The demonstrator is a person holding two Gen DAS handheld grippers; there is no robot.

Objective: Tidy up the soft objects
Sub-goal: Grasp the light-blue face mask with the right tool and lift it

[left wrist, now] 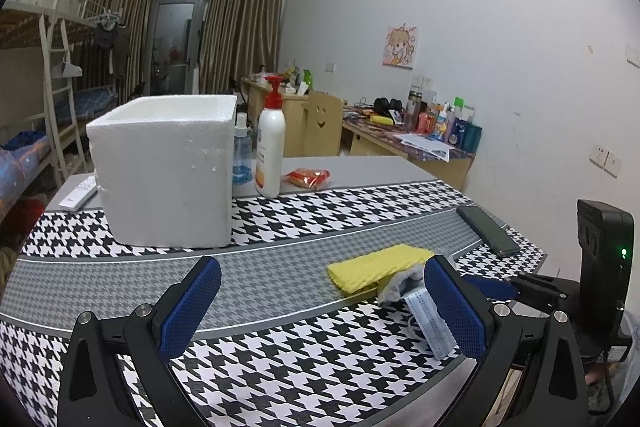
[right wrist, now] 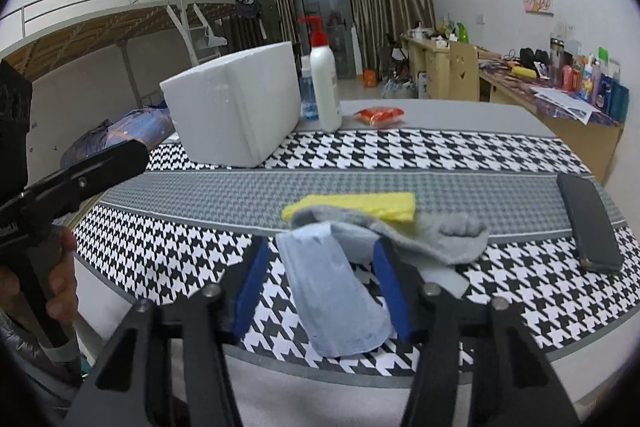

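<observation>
We see the right gripper (right wrist: pixel 320 291) with jaws open, straddling the face mask (right wrist: pixel 332 291) on the counter (right wrist: pixel 440 155). Its long axis runs toward us, far end tucked under the grey sock (right wrist: pixel 420 231), beside the yellow sponge (right wrist: pixel 360 205). Risk: closing may snag the sock too and drag it. The left gripper (left wrist: pixel 320 307) hovers with jaws open, empty; the foam box (left wrist: pixel 168 171) stands well apart.

A yellow sponge (right wrist: pixel 352 206) lies flat on the grey band of the table mat. Just in front of it a grey sock (right wrist: pixel 432 233) sprawls crumpled, touching the sponge. A pale blue face mask (right wrist: pixel 332 291) lies flat nearest, its far end tucked against the sock.
</observation>
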